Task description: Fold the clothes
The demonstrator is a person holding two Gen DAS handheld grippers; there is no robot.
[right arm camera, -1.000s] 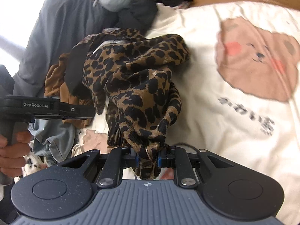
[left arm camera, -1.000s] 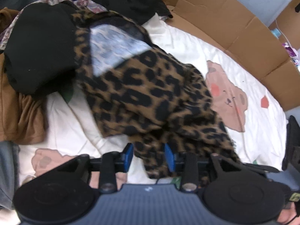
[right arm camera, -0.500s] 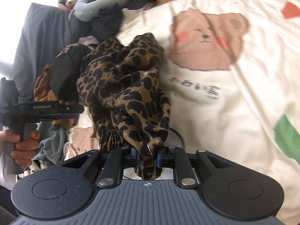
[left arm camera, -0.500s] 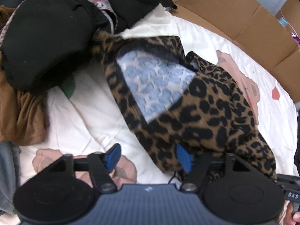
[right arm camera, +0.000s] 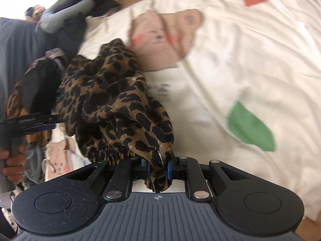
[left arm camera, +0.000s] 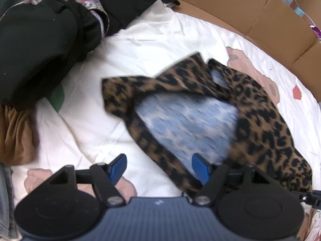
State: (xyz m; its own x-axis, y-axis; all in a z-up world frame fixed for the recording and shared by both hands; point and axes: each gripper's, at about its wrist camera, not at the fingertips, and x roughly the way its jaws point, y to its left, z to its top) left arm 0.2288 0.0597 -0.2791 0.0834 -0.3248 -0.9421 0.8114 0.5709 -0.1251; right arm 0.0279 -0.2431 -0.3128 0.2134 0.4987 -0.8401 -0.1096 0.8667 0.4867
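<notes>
One leopard-print garment (right arm camera: 112, 104) hangs bunched from the right gripper (right arm camera: 158, 165), whose jaws are clamped tight on a gathered edge. The left gripper (left arm camera: 159, 165) stands wide open just beside the cloth's near hem, gripping nothing. The garment trails ahead of both grippers over the bear-print bedsheet (right arm camera: 230, 60), rumpled and unfolded; a heap of dark clothes (left arm camera: 38, 46) beyond the left gripper looks unfolded too.
</notes>
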